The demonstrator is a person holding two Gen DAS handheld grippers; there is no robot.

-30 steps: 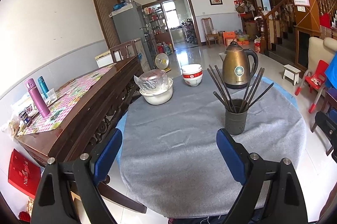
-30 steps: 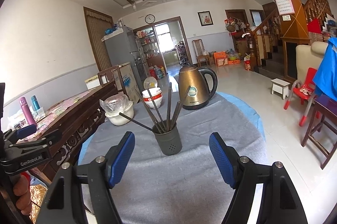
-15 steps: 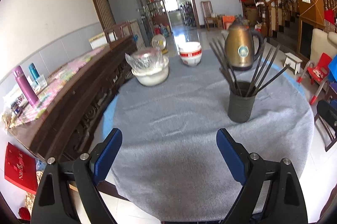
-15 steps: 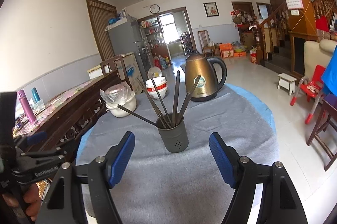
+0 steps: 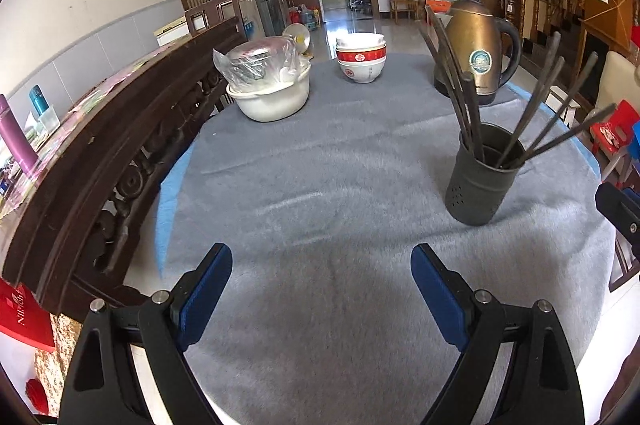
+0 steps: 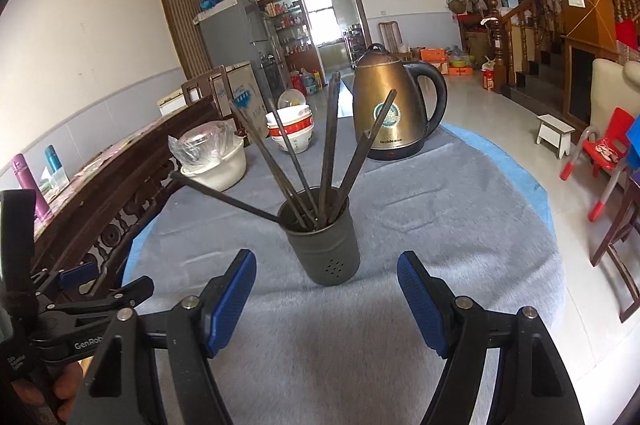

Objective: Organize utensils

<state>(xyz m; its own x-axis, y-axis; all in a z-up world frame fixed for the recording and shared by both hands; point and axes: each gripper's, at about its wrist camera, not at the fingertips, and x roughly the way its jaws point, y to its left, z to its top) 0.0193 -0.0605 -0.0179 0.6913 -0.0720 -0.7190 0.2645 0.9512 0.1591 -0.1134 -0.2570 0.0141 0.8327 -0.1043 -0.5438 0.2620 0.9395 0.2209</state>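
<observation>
Standing upright on the grey table cloth [image 6: 460, 225], the dark utensil holder [image 6: 324, 245] with chopsticks [image 6: 330, 141] fanned out sits just ahead of the right gripper [image 6: 326, 295], centred between its wide, empty jaws; left gripper [image 5: 320, 285] likewise agape, empty, holder ahead to its right.

Left wrist view: looks steeply down across the round table [image 5: 320, 193] from its near edge, with the holder [image 5: 482, 181] near, toward the right edge. Right wrist view: sits lower and faces the holder [image 6: 324, 245] head-on, very near, between its own fingers. Both views share the holder, the kettle [image 5: 476, 53] [image 6: 394, 109] and the bowls [image 5: 362, 59] [image 6: 294, 129] at the far edge.
</observation>
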